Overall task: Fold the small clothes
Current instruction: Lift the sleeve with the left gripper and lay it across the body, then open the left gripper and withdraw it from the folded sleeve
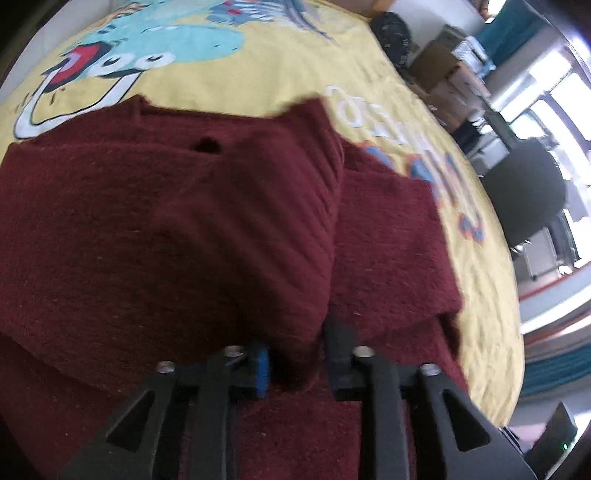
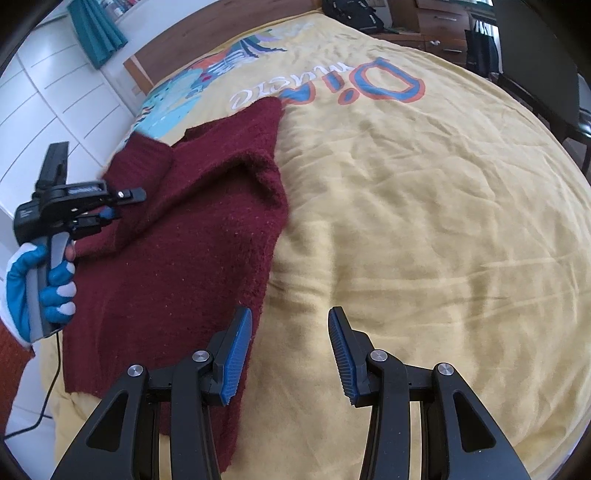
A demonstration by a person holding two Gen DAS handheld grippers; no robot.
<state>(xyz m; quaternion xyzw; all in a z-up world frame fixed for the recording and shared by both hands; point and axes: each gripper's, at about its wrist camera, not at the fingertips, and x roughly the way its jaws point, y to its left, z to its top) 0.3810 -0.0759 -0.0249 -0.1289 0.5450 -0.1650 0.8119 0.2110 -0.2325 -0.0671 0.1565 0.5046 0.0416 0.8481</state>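
Over sweater (image 2: 177,240): left jaws part-open around fold; right apart, empty.

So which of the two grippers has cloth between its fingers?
The left gripper: a fold of the dark red sweater sits between its fingers. The right gripper stands open, with nothing between them.

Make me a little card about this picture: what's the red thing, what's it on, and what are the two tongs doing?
garment: dark red knit sweater, partly folded, one sleeve laid across its body
lying on: yellow bedspread with a cartoon print and lettering
left tongs: low over the sweater, a fold of knit between the jaws, pads not pressing it
left hand: blue and white glove on the grip
right tongs: open, empty, above the sweater's near edge
beyond the bed: black bag
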